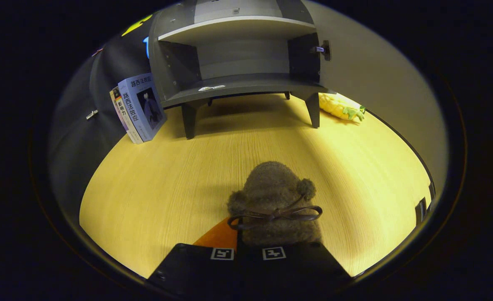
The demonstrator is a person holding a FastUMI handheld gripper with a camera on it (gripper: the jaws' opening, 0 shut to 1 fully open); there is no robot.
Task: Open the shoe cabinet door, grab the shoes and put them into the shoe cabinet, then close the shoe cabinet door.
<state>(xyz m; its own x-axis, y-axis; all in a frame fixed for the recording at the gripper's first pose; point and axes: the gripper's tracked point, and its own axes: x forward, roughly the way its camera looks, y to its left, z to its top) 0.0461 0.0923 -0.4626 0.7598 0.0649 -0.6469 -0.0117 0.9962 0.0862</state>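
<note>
- The shoe cabinet (238, 62) stood at the far side of the worktop (167, 184) on short legs, its door (380, 83) already swung wide to the right, so both shelves faced the gripper (248, 251) and nothing barred the way in.
- A brown fuzzy shoe (273, 200), with two pom-poms and a thin ribbon bow (277, 214) across its top, sat right at the fingers, its toe pointing toward the cabinet and its heel end hidden behind them.
- The fingers stood drawn in close together, and the shoe appeared to be clamped between them (the contact itself lay out of sight below the finger bodies, so this was a judgement from how the shoe lined up with them).
- Held by the heel with the toe forward, the shoe could probably go straight onto the lower shelf (242, 83) without turning.
- An orange surface (219, 236) showed just left of the shoe, beside the fingers; what it belonged to could not be told.
- A few books (139, 108) leaned beside the cabinet's left side, and a yellow pineapple plush (340, 106) lay near its right leg, both well off the straight line from shoe to shelf.
- Judged from this, the door step was done, the carry was in hand, and closing remained.
</note>
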